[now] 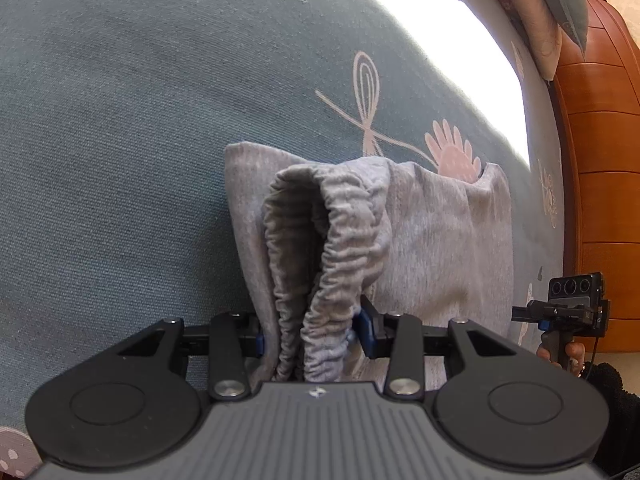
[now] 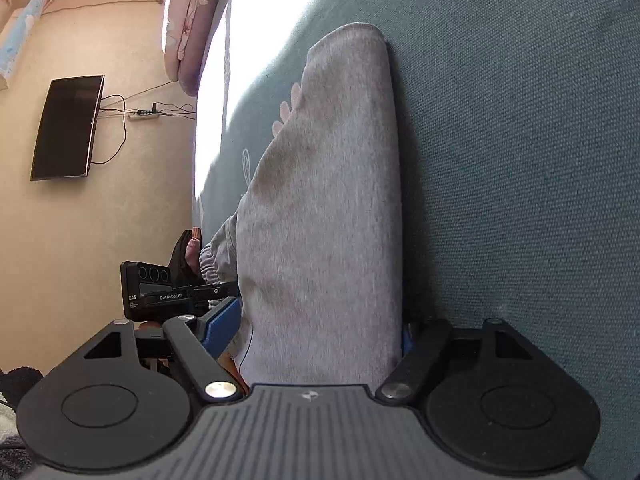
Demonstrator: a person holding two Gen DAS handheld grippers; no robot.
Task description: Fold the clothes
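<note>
A grey garment (image 1: 436, 240) lies folded on the teal bedspread (image 1: 120, 140). Its gathered elastic waistband (image 1: 340, 248) stands up between the blue pads of my left gripper (image 1: 312, 332), which is shut on it. In the right wrist view the same grey garment (image 2: 320, 200) fills the gap of my right gripper (image 2: 318, 328). Those jaws stand wide, one finger on each side of the thick fold and pressed against it. The right-hand pad is mostly hidden by the cloth.
The bedspread carries pink flower prints (image 1: 452, 152). An orange wooden headboard (image 1: 600, 160) and stacked pillows (image 1: 540, 8) lie at the right. A dark screen (image 2: 68, 128) and cables lie on the beige floor (image 2: 80, 240) beside the bed. Bright sunlight washes out one strip.
</note>
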